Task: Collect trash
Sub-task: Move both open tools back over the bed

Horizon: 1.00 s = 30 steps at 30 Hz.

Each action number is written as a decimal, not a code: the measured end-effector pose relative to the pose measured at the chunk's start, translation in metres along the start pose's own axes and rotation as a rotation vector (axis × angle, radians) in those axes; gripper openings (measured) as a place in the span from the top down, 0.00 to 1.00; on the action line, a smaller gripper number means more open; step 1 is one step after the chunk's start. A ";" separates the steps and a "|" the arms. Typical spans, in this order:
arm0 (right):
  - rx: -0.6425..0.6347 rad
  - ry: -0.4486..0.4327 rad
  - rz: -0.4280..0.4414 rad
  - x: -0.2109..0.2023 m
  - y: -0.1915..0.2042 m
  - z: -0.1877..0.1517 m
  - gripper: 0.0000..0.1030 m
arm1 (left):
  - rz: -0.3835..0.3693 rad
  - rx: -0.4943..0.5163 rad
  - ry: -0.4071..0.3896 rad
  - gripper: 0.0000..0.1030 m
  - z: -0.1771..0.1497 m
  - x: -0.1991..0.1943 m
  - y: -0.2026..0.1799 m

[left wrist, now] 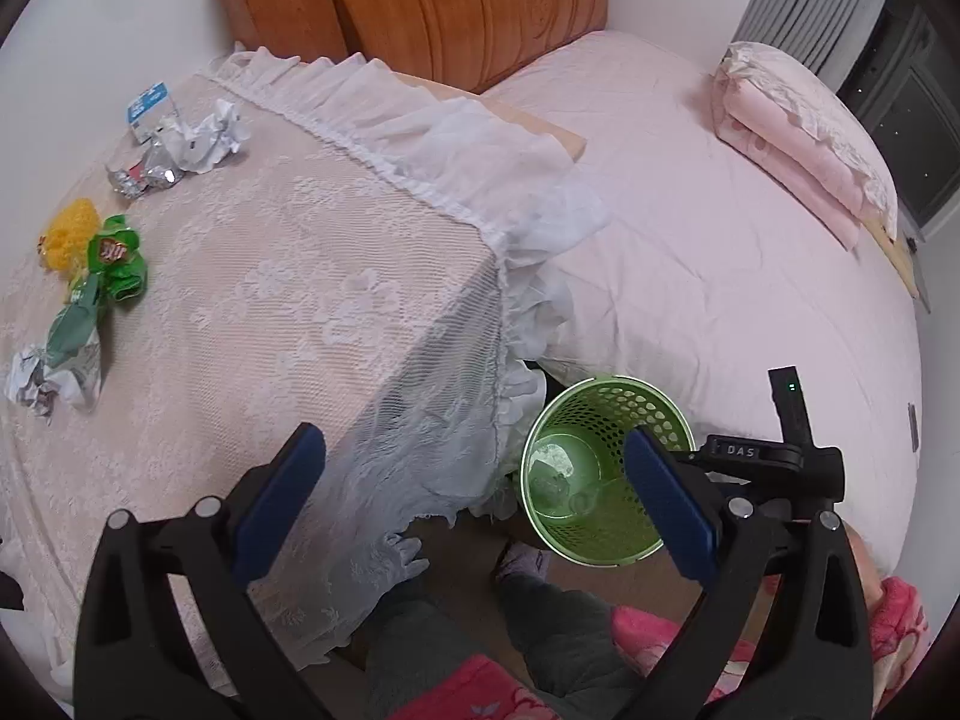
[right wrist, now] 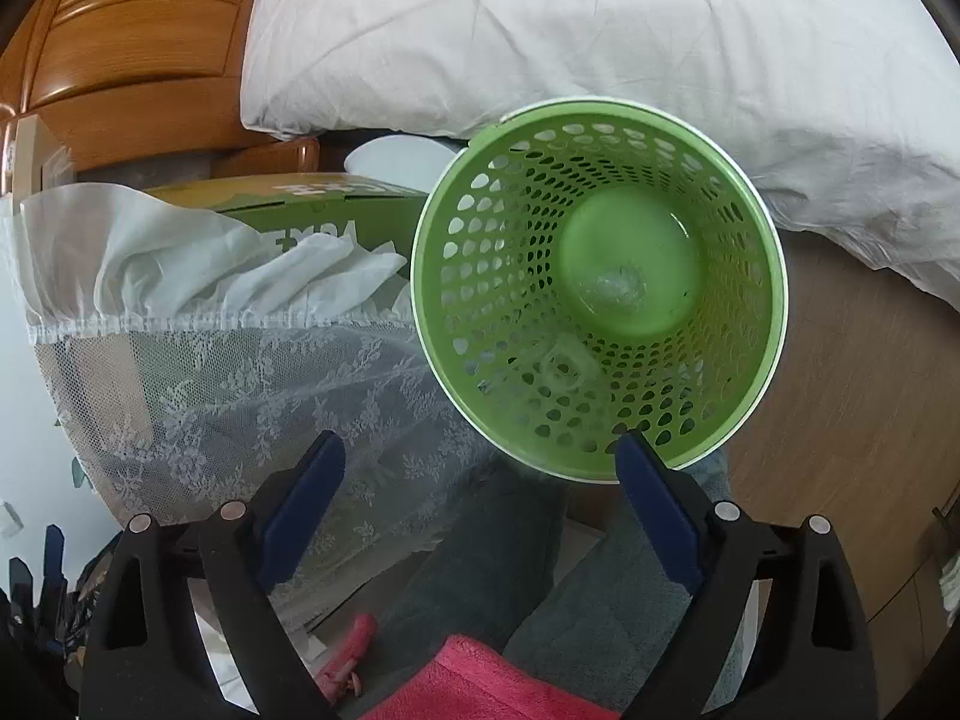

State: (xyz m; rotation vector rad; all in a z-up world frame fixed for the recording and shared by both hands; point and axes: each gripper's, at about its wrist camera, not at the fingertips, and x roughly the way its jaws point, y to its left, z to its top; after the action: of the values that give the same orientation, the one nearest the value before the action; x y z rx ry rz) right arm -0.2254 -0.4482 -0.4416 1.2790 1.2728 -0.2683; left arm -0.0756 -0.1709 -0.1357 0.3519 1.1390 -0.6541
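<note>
A green perforated bin (right wrist: 480,276) stands on the floor between the lace-covered table and the bed. Clear plastic scraps (right wrist: 612,291) lie at its bottom. My right gripper (right wrist: 480,456) hovers open just above the bin's near rim, with nothing between its blue pads. My left gripper (left wrist: 474,450) is open and empty too, over the table's corner, with the bin (left wrist: 606,402) beside its right finger. Trash lies on the table's far left: crumpled white paper (left wrist: 207,138), a foil wrapper (left wrist: 144,174), a yellow wad (left wrist: 69,234), a green wrapper (left wrist: 117,258) and another paper ball (left wrist: 36,384).
A bed (left wrist: 720,252) with a folded pink blanket (left wrist: 798,144) and a wooden headboard (left wrist: 456,6) lies behind the bin. A green cardboard box (right wrist: 336,216) sits under the table's lace cloth (left wrist: 288,276). A person's grey-trousered legs (right wrist: 510,570) are below both grippers.
</note>
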 end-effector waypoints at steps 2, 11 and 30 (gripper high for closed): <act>-0.007 -0.041 -0.007 -0.016 0.007 0.002 0.08 | 0.009 -0.020 -0.014 0.07 -0.001 -0.007 0.013; -0.152 -0.305 -0.005 -0.120 0.092 -0.007 0.02 | 0.044 -0.122 -0.119 0.07 0.015 -0.045 0.067; -0.795 -0.394 -0.046 -0.120 0.334 -0.086 0.02 | 0.246 -0.364 -0.237 0.07 -0.013 -0.090 0.196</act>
State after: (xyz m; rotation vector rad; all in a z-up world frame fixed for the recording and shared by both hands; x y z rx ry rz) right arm -0.0640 -0.3151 -0.1422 0.4833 0.9180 -0.0249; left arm 0.0169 0.0136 -0.0709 0.0961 0.9448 -0.2551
